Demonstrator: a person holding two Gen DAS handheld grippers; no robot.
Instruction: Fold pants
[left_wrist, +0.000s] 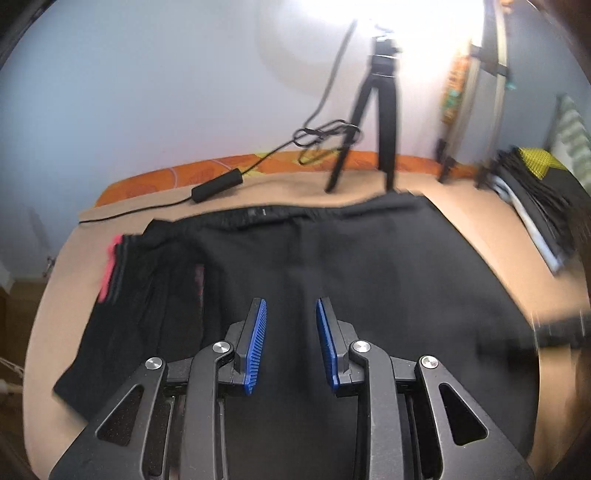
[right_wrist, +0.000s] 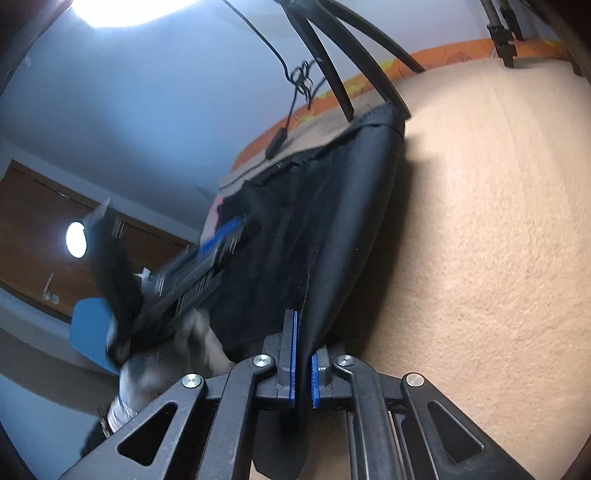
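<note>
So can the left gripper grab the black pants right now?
Probably yes. The left gripper is open and hangs right above the black pants with nothing between them. The right gripper already pinches one edge of the cloth, off to the side, so it does not seem to block the way.

In the left wrist view, the near end of the pants (left_wrist: 369, 266) is hidden behind the left tool (left_wrist: 290, 343), whose body runs off the bottom edge. A dark shape (left_wrist: 554, 332) at the right edge is smeared by motion, and what it is cannot be told. The stack (left_wrist: 532, 199) at the far right is blurred and cut by the frame. The tripod (left_wrist: 380, 110) loses its top in lamp glare.

In the right wrist view, the left tool (right_wrist: 218, 243) is heavily blurred, and the hand (right_wrist: 177, 354) beneath it is a pale smear. The pants' lower edge is hidden behind the right tool (right_wrist: 303, 354). The tripod's legs run off the top edge.
</note>
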